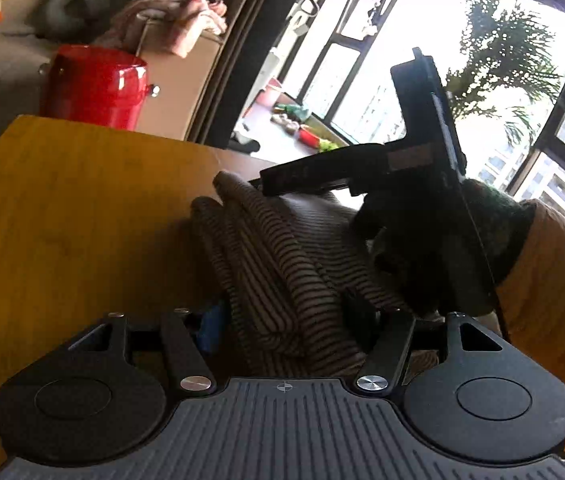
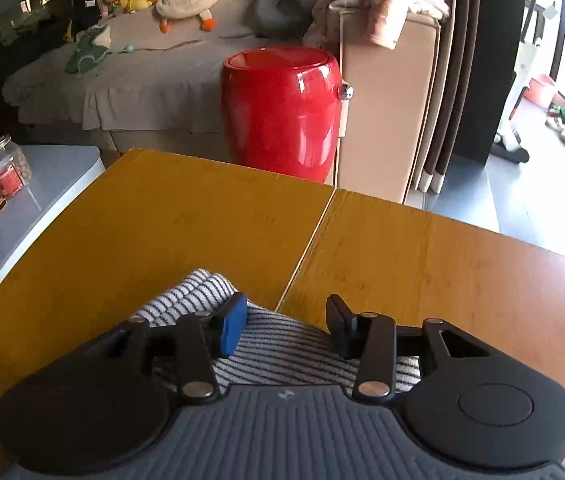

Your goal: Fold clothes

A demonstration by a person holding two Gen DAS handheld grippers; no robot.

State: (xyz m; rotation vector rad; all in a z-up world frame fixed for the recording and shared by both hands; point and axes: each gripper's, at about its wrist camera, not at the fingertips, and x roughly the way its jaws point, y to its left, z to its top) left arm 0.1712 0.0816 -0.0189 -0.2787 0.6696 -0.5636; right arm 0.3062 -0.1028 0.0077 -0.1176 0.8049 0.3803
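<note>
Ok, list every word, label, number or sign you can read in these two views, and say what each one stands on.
None can be read.
Clear plastic jar with a red-orange label on the grey side table: print too blurred.
Black soft toy with a white patch on the bed: patch too small.
Crosshair mark on the left gripper's grey ribbed body: a symbol, not text.
Striped knit garment, glossy red barrel-shaped bin: no text seen.

Table (image 2: 202, 220) bare beyond striped garment (image 2: 282, 352); red bin (image 2: 282, 112) behind.
</note>
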